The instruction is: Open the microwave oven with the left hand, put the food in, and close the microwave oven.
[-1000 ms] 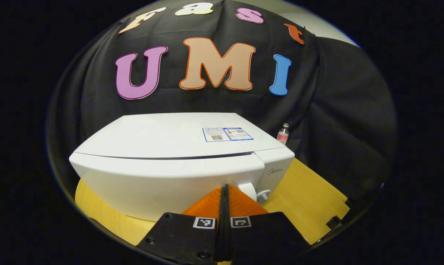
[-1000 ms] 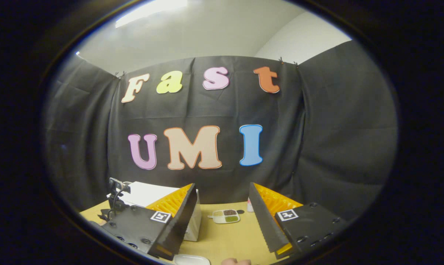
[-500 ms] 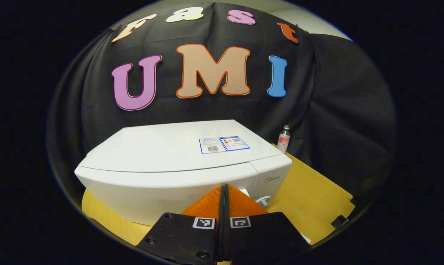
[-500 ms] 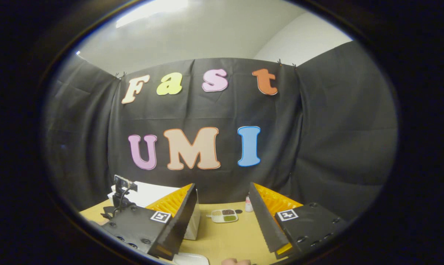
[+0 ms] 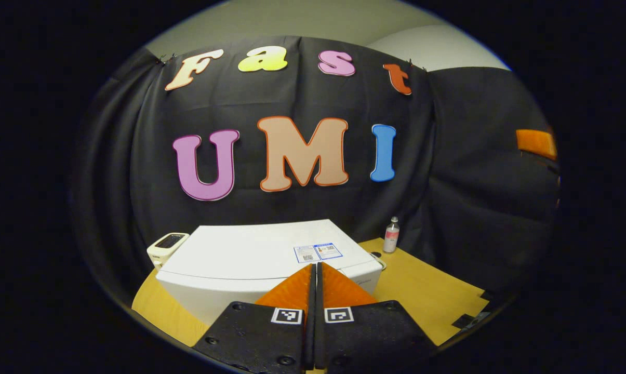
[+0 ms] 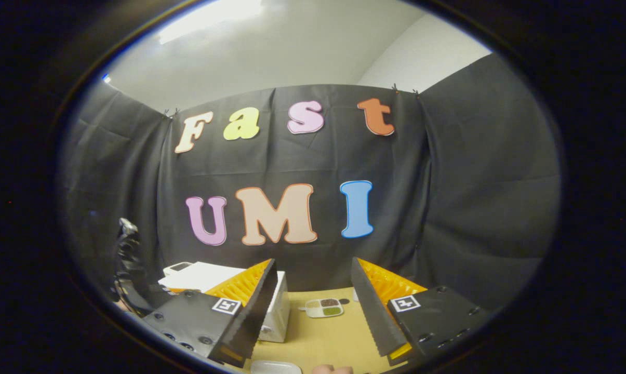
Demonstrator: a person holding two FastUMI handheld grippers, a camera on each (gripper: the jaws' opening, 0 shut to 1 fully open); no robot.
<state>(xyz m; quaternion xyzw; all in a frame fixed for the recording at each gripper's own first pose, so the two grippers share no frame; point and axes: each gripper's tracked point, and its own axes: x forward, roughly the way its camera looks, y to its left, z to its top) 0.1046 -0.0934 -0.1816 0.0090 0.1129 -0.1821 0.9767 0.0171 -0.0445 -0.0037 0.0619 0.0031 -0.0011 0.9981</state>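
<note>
In the left gripper view, the left gripper [image 5: 316,275] had its two fingers pressed flat together with nothing between them, pointing at the front of the white microwave oven [image 5: 250,254], whose door was closed. The oven stood on the wooden table [image 5: 427,296]. Just beyond its left rear corner sat a small cream device [image 5: 167,246], and a little bottle [image 5: 391,235] stood near its right rear corner against the black cloth.

In the right gripper view, the right gripper [image 6: 313,291] was spread wide and empty. A white plate [image 6: 271,368] lay at the near table edge below it. Farther off, between the fingers, a small food tray [image 6: 324,307] with divided portions rested on the table just right of the oven [image 6: 276,311]
</note>
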